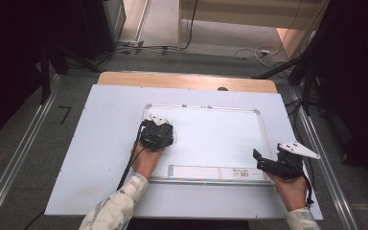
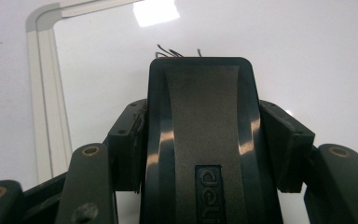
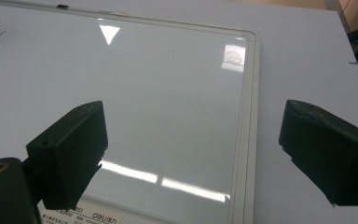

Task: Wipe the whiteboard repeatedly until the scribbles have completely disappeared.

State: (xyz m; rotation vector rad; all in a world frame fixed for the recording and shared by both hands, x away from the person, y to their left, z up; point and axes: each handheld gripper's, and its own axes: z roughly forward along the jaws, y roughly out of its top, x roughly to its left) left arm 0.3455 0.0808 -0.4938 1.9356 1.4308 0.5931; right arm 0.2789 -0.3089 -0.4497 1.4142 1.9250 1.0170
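- From above I cannot make out what the left gripper (image 1: pixel 157 134) holds: its body and my hand cover it. Its own view shows a black whiteboard eraser (image 2: pixel 200 140), lower end cut off by the frame, with only part of its raised lettering legible.
- That gripper's jaws are clamped on the eraser's two sides, over the upper left part of the whiteboard (image 1: pixel 220 139).
- A few thin dark pen strokes (image 2: pixel 170 50) peek out beyond the eraser's far edge; the rest is hidden.
- The right gripper (image 1: pixel 268 165) hovers at the board's lower right corner, jaws spread wide with nothing between them.
- I count one whiteboard, one eraser, two grippers, all on one white tabletop (image 1: pixel 100 143).
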